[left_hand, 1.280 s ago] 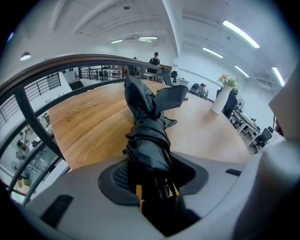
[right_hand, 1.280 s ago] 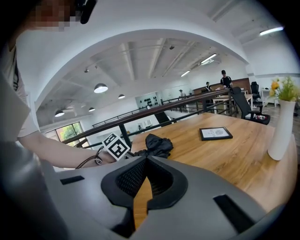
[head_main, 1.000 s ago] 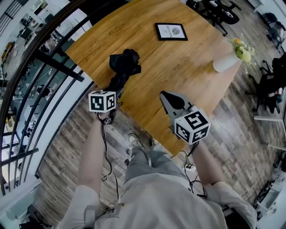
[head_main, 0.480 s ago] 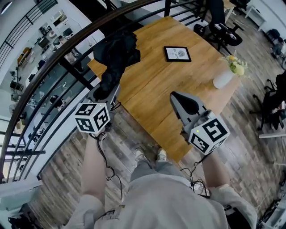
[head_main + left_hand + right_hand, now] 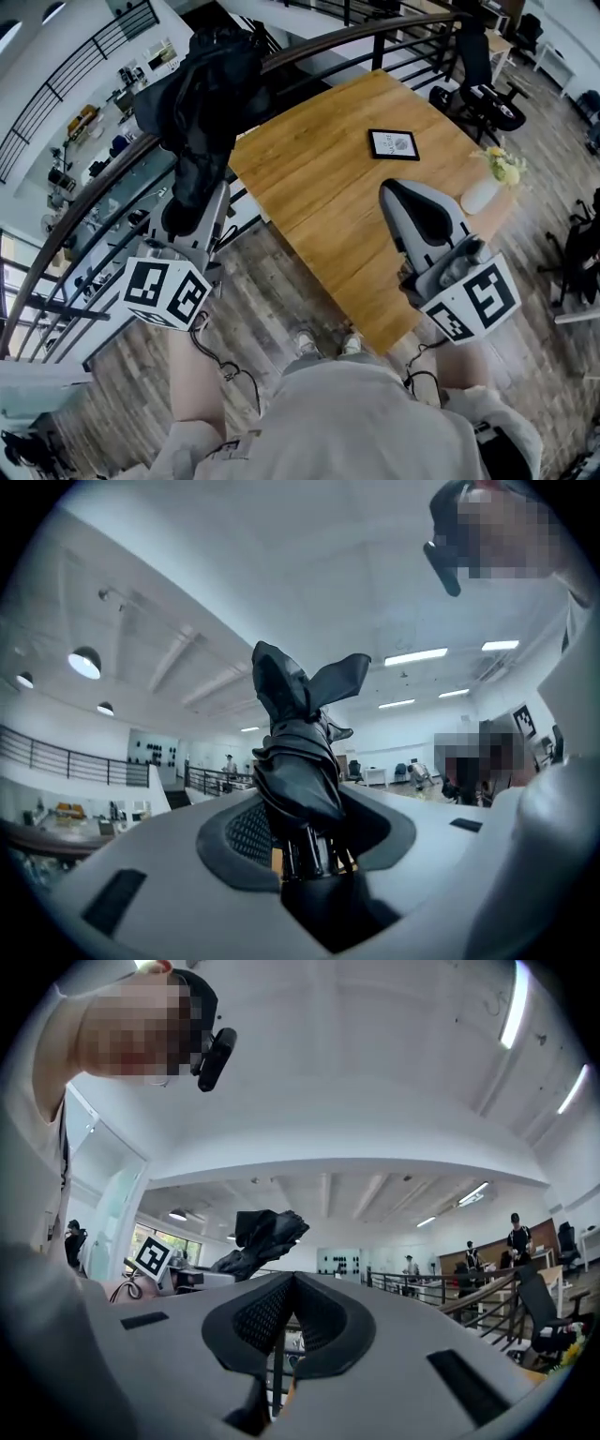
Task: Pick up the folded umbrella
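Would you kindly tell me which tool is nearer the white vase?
Right. The right tool hangs over the table, short of the vase; the left tool, gripping the umbrella, is beyond the table's left edge.

I see a big wooden table (image 5: 319, 187) below me. A small framed picture (image 5: 394, 144) lies flat on it. Near the table's right edge stands a white vase (image 5: 480, 196) with yellow flowers (image 5: 504, 167) in it. A dark railing (image 5: 309, 52) curves along the table's far side. A black chair (image 5: 487, 89) stands by the far corner. The floor (image 5: 272, 300) is wood planks.
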The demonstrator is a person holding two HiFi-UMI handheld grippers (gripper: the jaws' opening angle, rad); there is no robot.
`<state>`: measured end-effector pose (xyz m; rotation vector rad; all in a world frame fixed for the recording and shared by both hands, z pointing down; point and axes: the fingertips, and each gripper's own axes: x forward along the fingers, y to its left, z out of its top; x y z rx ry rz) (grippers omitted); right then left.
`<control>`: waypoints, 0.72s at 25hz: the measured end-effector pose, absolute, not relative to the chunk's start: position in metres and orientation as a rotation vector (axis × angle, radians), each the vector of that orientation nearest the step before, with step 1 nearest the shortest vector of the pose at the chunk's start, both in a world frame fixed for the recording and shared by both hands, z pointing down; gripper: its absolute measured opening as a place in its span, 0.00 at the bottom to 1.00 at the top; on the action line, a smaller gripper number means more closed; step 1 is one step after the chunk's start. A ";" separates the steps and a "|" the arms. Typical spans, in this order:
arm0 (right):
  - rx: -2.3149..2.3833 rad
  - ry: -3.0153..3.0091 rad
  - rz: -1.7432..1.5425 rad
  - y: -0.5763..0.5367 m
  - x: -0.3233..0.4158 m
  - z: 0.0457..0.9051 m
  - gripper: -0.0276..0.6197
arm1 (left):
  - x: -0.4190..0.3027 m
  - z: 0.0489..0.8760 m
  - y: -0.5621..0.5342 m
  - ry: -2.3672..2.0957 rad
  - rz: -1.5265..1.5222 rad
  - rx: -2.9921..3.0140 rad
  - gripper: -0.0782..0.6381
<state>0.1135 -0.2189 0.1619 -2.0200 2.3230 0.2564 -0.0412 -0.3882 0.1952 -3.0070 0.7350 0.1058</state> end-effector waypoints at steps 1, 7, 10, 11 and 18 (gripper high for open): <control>-2.007 2.323 0.275 -0.216 0.112 0.155 0.09 | -0.048 0.186 -0.382 0.759 0.119 -2.973 0.37; -1.961 2.353 0.336 -0.207 0.096 0.135 0.09 | -0.089 0.152 -0.345 0.808 0.256 -2.892 0.37; -1.938 2.398 0.333 -0.203 0.087 0.143 0.09 | -0.104 0.149 -0.323 0.822 0.296 -2.837 0.37; -1.933 2.407 0.327 -0.202 0.084 0.145 0.09 | -0.108 0.150 -0.316 0.828 0.305 -2.813 0.37; -1.912 2.433 0.256 -0.207 0.067 0.153 0.09 | -0.126 0.166 -0.294 0.849 0.340 -2.760 0.37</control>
